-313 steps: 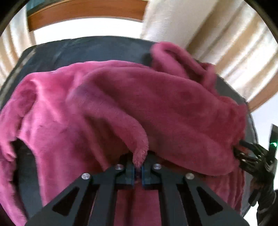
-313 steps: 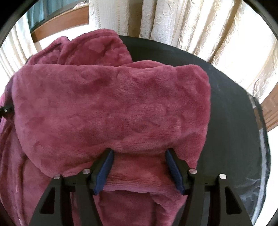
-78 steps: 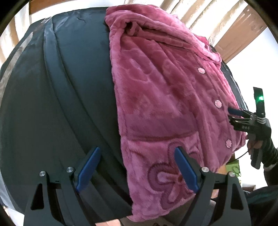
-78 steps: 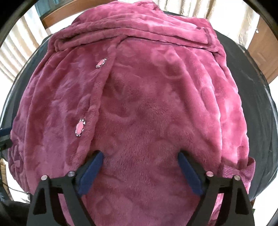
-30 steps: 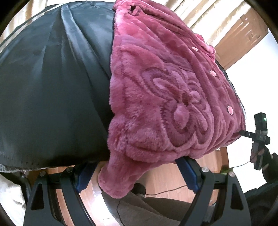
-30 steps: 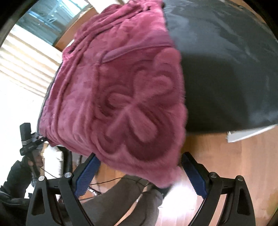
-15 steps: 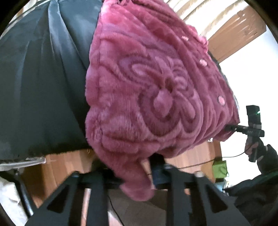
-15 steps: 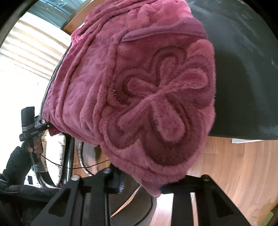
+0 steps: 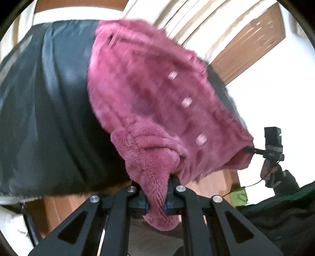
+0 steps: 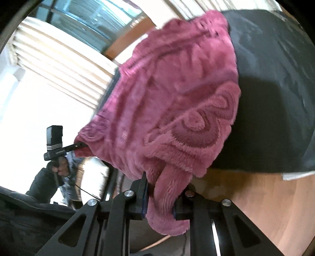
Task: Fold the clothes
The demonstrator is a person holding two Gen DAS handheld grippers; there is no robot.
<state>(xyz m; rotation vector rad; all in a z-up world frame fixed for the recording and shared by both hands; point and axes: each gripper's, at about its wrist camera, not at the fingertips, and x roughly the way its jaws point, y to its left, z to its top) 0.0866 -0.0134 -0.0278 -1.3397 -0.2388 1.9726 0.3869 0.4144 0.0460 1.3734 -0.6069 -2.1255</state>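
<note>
Two grippers: both clamped on the near hem of one garment, one at each lower corner.
Garment: pink plush robe [image 9: 149,94], fleece with raised flower relief and a row of pale buttons [image 9: 187,102]; most of it lies on the dark cloth, the near hem lifted past the table edge.
Left gripper [image 9: 155,198]: jaws drawn together on a thick roll of hem; a tongue of fleece hangs down through and below the pads.
Right gripper [image 10: 158,198]: jaws pinching the opposite hem corner; a fold droops between and under the fingers. In the left wrist view the same tool [image 9: 272,151] shows at far right, its tip buried in the fabric corner, a gloved hand [image 9: 270,171] on the grip.
Surface: table under a dark grey cloth [image 9: 43,110], creased lengthwise.
Near edge: cloth hem falls off the table just ahead of both grippers; wood floor [image 10: 256,206] visible under it.
Robe edges: left side edge runs straight up the cloth, right side edge sits close to the table's right border; far collar end near the back edge, blurred.
Open room, left: broad bare stretch of cloth to the robe's left in the left wrist view.
Open room, right: bare cloth [image 10: 275,88] beside the robe in the right wrist view.
Background: cream curtains [image 9: 189,25], wooden door [image 9: 250,45], window [image 10: 94,17].
Focus: both frames motion-blurred; fine texture only readable near the jaws.
</note>
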